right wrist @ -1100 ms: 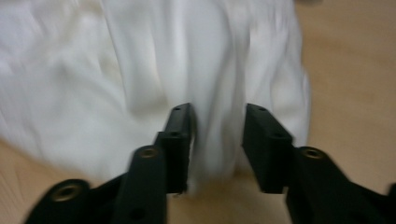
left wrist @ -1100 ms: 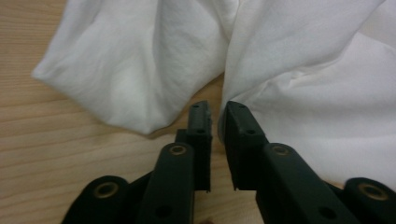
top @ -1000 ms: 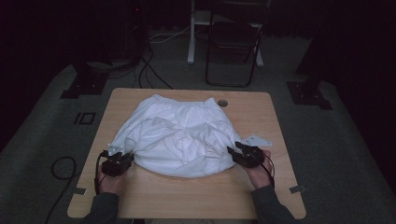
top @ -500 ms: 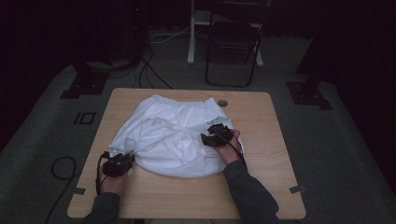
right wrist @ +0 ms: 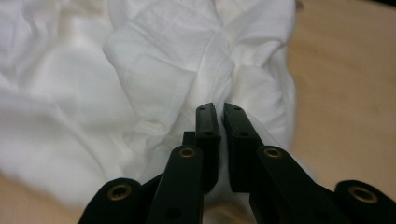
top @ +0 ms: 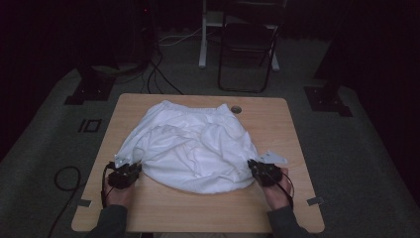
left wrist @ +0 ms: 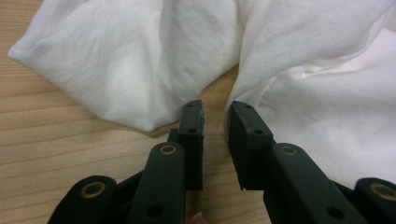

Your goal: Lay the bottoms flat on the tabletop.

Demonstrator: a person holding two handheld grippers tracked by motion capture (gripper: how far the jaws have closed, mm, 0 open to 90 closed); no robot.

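Note:
A crumpled white cloth lies spread over the middle of the wooden table. At its front left corner is my left gripper. Its jaws have just closed a little but still stand apart, with bare wood showing in the gap and the cloth touching the right jaw's tip. My right gripper is at the cloth's front right edge. Its jaws have just been closing and now pinch a fold of the cloth.
A round cable hole sits near the table's far edge. Behind the table stands a black folding chair, with cables and stand bases on the grey floor. Bare wood runs along the front edge.
The right hand reached over the middle of the cloth half a second ago, then came back to the cloth's front right edge. The cloth's right side has shifted. The left hand stayed put.

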